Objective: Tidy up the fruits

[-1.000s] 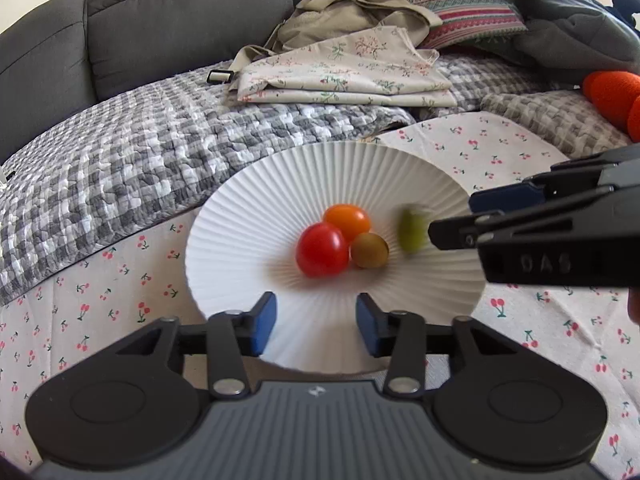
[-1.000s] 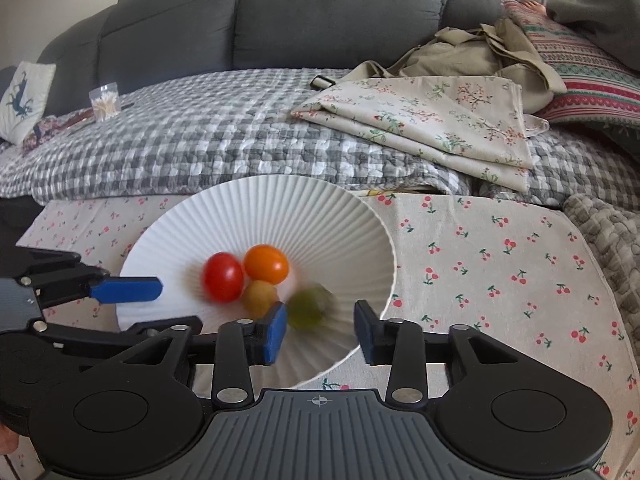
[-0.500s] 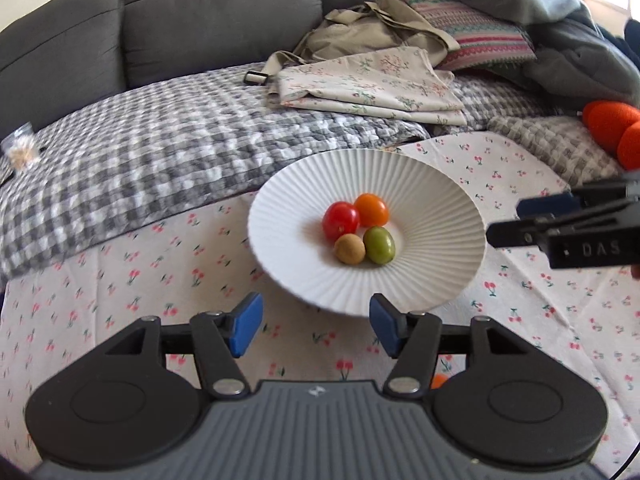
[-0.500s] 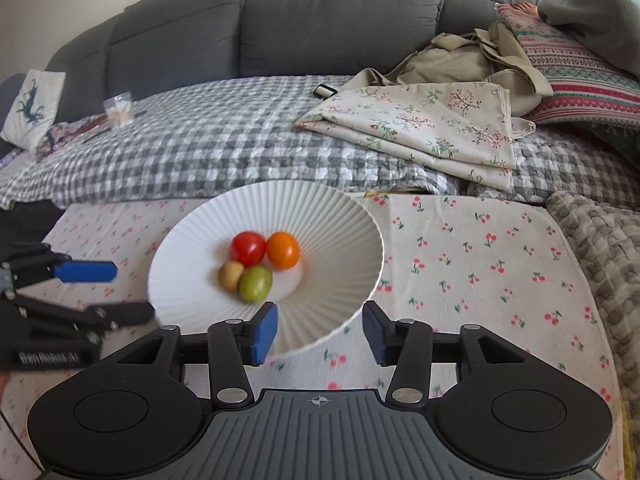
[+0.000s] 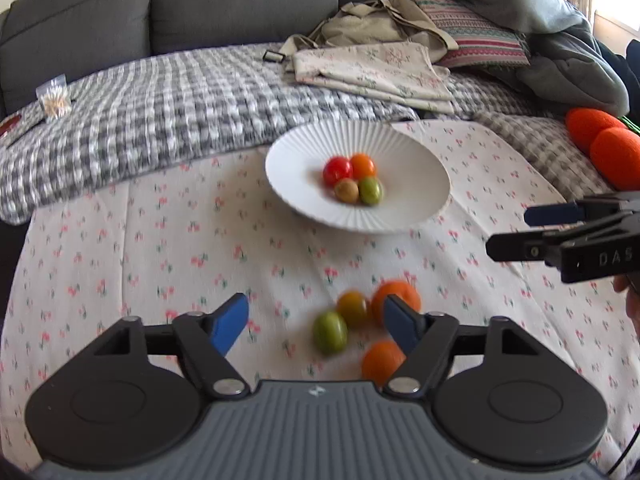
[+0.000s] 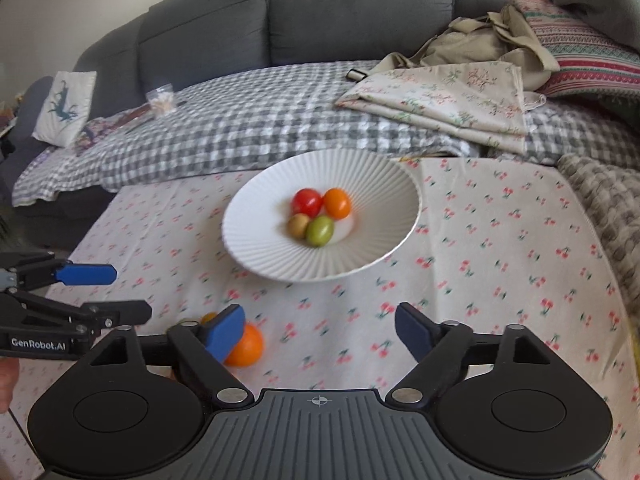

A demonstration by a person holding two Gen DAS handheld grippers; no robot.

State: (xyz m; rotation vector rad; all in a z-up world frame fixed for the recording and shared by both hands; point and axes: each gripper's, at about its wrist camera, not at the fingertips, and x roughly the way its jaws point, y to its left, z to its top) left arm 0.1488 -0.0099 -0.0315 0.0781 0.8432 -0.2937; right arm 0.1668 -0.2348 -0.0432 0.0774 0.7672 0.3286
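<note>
- White ribbed plate (image 5: 420,184): at centre frame in both wrist views, on the cherry-print cloth (image 5: 120,248); a second ago it filled the lower middle of each view and now lies farther up and looks smaller.
- Fruits on the plate: red (image 5: 337,170), orange (image 5: 363,165), brownish (image 5: 346,191) and green (image 5: 370,191), touching in a cluster; the green one was blurred apart a second ago.
- Loose fruits (image 5: 352,320): four on the cloth, lower middle of the left view, newly in sight.
- Left gripper (image 5: 316,322): blue fingers spread and widening, nothing pinched; loose fruits lie below and between them.
- Right gripper (image 6: 320,334): fingers spread wider than before, still parting, empty; an orange fruit (image 6: 246,346) shows behind its left finger.
</note>
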